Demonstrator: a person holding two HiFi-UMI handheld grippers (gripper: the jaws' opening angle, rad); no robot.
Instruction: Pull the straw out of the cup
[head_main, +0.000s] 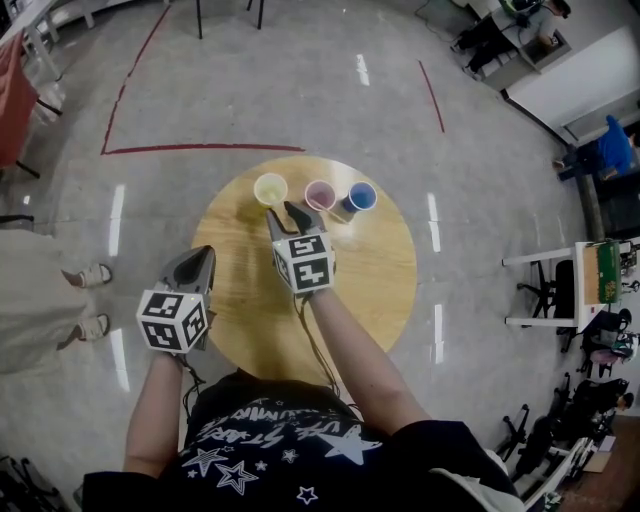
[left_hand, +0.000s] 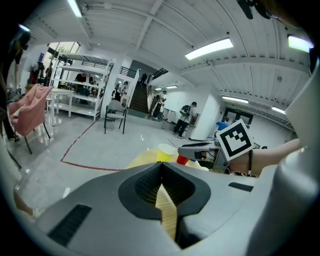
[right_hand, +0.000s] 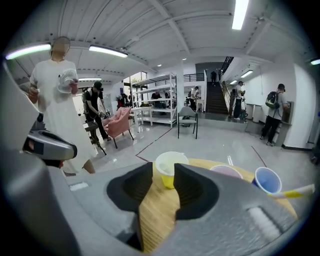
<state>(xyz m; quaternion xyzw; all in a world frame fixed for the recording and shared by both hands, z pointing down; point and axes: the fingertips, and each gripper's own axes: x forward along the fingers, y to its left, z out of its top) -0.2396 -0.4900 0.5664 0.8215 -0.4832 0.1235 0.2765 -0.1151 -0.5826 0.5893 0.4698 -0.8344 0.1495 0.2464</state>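
Three paper cups stand in a row at the far edge of the round wooden table (head_main: 380, 290): a yellow cup (head_main: 270, 188) (right_hand: 171, 167), a pink cup (head_main: 320, 194) (right_hand: 226, 171) and a blue cup (head_main: 361, 196) (right_hand: 267, 180). A yellow straw (right_hand: 299, 191) pokes out sideways at the blue cup's base; whether it sits in the cup I cannot tell. My right gripper (head_main: 292, 214) (right_hand: 162, 173) hovers just short of the yellow and pink cups, jaws apart, nothing between them. My left gripper (head_main: 200, 262) (left_hand: 161, 168) hangs over the table's left edge, jaws together and empty.
A person in white (right_hand: 57, 100) stands on the floor left of the table, feet in sandals (head_main: 90, 300). Red tape (head_main: 200, 148) marks the floor beyond the table. Chairs (right_hand: 187, 120) and shelving (right_hand: 157, 100) stand far behind.
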